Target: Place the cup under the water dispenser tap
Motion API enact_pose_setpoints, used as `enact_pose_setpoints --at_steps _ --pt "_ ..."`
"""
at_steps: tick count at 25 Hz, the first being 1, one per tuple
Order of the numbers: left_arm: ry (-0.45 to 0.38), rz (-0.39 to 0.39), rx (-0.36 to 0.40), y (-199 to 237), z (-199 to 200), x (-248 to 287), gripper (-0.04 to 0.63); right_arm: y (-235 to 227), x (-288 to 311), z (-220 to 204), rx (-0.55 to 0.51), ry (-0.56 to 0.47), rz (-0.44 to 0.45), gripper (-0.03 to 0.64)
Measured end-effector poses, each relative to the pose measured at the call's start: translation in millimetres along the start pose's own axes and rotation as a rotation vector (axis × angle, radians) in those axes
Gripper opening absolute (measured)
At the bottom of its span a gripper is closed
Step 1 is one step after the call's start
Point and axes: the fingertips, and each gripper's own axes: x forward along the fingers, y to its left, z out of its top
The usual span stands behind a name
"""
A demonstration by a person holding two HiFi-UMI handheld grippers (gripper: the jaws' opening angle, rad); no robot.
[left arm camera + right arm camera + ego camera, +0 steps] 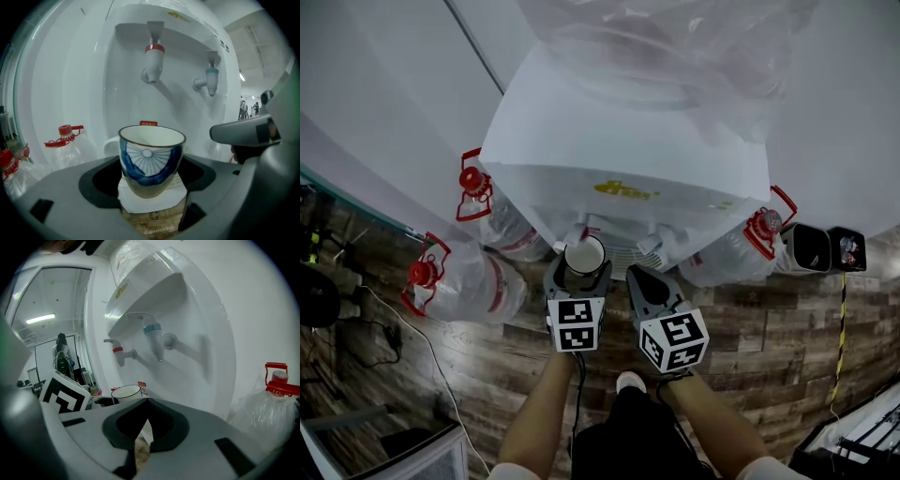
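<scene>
Status: left gripper (577, 279) is pinching the blue-and-white ceramic cup with dark rim (150, 158) by its sides. Cup is upright, mouth up, and seated between the jaws. The red-collared white tap (153, 62) sits above and just beyond the cup; the blue-collared white tap (211, 79) is to its right, both on the white plastic water dispenser (628, 141) straight ahead of the jaws. Right gripper (142, 428) has its jaws pressed together with nothing between them. It sits just right of the left gripper, facing the same dispenser. Clear plastic water bottles with red caps (461, 279) lie out to the left of the left gripper.
</scene>
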Motion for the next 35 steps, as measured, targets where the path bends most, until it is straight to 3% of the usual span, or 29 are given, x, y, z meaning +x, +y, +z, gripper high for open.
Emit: enact_pose_setpoints --at_steps 22,30,35 --pt "-0.033 0.013 -0.034 -1.3 -9.9 27.9 0.416 -17.9 -4.6 -15.8 0.035 0.019 -0.022 0.020" --pt "-0.023 0.023 -0.047 -0.9 -8.4 16.0 0.417 -7.7 -14.3 -10.4 0.041 0.027 -0.020 0.020" --pt "-0.013 0.018 -0.047 -6.7 3.7 -18.8 0.416 4.2 -41.8 5.9 0.045 0.036 -0.032 0.020"
